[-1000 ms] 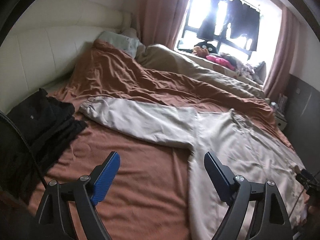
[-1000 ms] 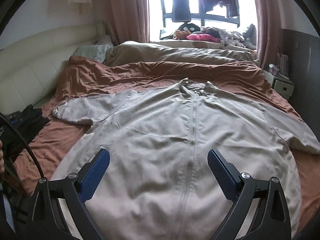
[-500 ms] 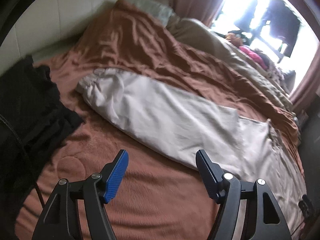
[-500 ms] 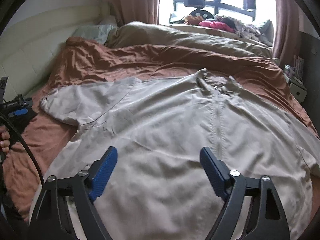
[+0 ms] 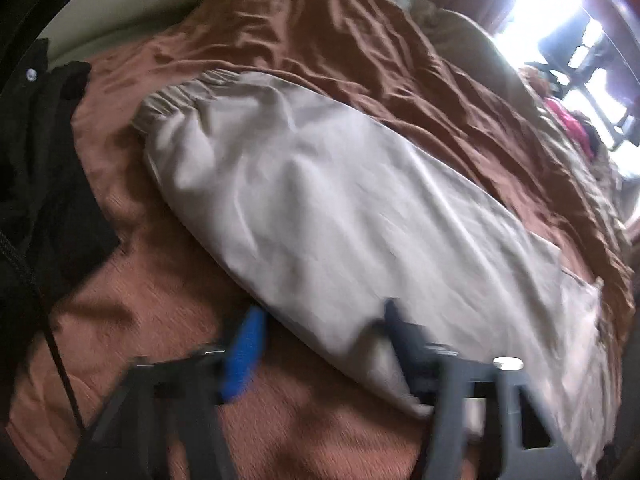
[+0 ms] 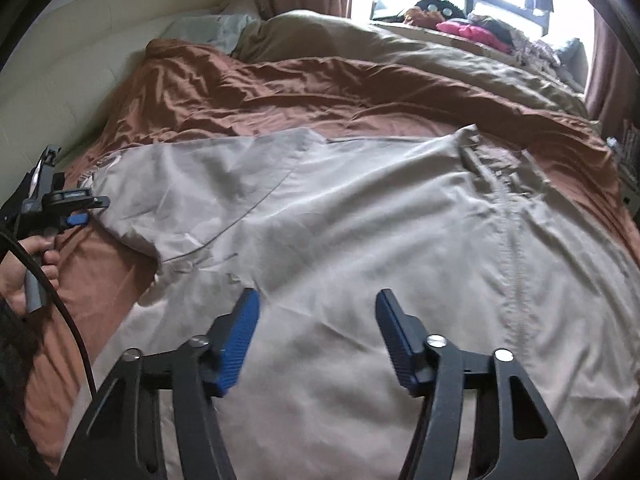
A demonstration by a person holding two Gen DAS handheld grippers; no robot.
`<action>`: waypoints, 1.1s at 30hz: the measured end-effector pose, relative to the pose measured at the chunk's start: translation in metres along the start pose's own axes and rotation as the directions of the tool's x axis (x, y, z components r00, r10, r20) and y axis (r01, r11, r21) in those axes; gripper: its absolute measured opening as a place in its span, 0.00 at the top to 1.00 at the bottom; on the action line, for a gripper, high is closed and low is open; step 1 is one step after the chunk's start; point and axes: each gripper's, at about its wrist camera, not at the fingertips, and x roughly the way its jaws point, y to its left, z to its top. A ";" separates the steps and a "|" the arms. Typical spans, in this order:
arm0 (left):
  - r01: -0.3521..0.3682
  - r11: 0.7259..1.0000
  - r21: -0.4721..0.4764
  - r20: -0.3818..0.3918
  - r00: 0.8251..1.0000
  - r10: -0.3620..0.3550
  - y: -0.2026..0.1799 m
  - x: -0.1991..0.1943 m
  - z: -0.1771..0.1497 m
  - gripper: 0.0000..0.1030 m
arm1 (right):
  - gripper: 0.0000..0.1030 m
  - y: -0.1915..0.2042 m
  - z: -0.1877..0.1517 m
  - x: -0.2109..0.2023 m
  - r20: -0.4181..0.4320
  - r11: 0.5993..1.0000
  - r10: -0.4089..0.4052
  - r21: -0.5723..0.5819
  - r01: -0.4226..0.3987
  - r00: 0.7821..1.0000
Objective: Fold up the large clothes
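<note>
Jacket [image 6: 360, 240] lies flat on the bed [image 6: 280, 92]; my left fingers [image 5: 316, 344] have dropped to its sleeve [image 5: 320, 200], closing around the lower edge; right fingers [image 6: 316, 336] closing, nothing gripped.

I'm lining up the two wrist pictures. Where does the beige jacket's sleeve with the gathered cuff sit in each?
Left wrist view: the sleeve fills the middle, cuff at upper left, running down to the right.
Right wrist view: the sleeve lies at centre left, cuff end beside the left gripper.
Shared landmark: the pink cloth by the window.
</note>
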 end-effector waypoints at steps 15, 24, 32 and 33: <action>0.206 0.962 0.180 0.175 0.956 -0.237 -0.044 -0.096 0.025 0.97 | 0.72 0.037 0.030 0.092 -0.135 0.965 0.256 0.095 -0.245 0.957; 0.317 0.898 0.305 0.206 0.899 -0.387 -0.112 -0.161 0.031 0.98 | 0.72 0.037 0.030 0.103 -0.141 0.977 0.205 0.097 -0.192 0.969; 0.413 0.798 0.439 0.146 0.843 -0.517 -0.193 -0.205 0.002 0.98 | 0.22 -0.029 0.021 0.043 -0.002 0.964 0.204 0.173 -0.201 0.979; 0.421 0.789 0.448 0.137 0.839 -0.526 -0.198 -0.208 -0.001 0.98 | 0.22 -0.037 0.018 0.037 -0.002 0.965 0.196 0.179 -0.193 0.981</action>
